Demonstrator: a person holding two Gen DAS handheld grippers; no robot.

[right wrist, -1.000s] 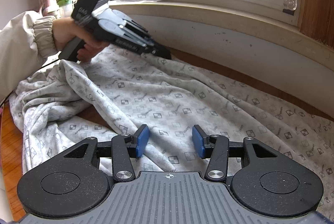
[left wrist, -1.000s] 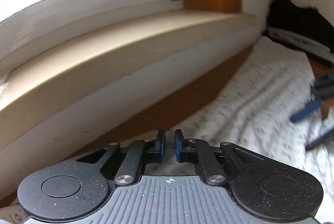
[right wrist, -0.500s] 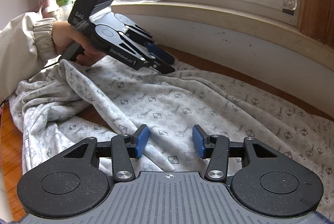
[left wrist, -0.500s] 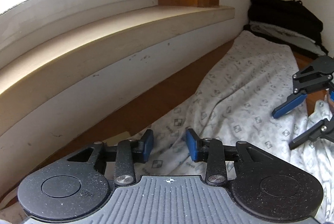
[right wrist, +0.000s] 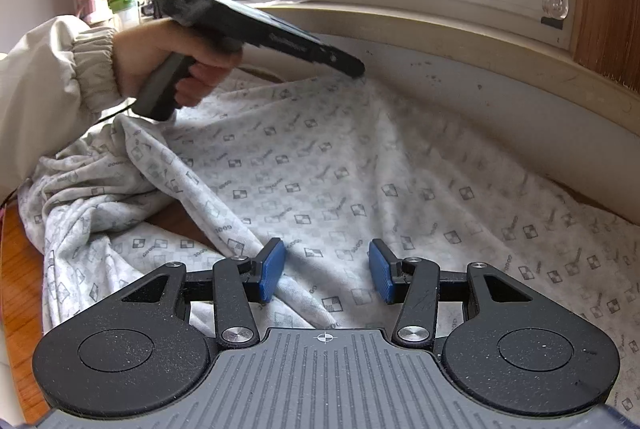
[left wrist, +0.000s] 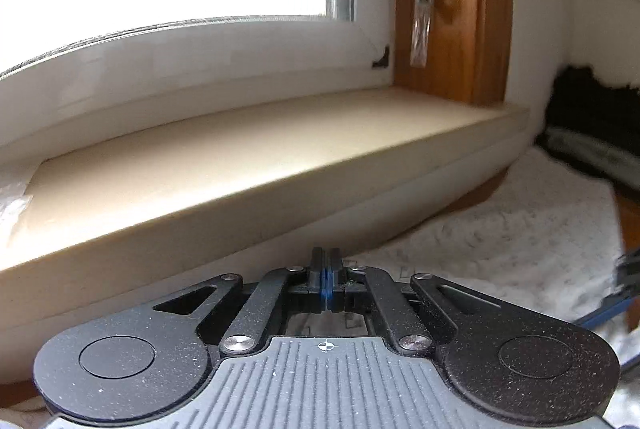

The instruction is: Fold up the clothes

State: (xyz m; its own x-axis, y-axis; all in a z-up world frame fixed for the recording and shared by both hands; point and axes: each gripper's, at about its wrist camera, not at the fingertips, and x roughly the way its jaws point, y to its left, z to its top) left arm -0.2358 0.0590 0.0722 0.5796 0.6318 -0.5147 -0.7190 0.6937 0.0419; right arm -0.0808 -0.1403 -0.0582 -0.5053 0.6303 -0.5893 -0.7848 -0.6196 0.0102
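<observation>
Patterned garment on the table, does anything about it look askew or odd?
Yes. The patterned garment is not flat: the left gripper, shut on its far edge, pulls it into a peak by the windowsill, and its left side lies bunched. No damage shows.

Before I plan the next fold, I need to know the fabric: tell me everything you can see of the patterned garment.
The patterned garment is soft, thin-looking white cloth printed with small grey checkered squares and lettering. It lies spread and rumpled over the wooden surface below the windowsill, bunched into folds at the left. The left gripper, jaws shut, pinches a far edge and lifts it into a peak. The right gripper hovers open over a ridge of cloth near the front.
</observation>
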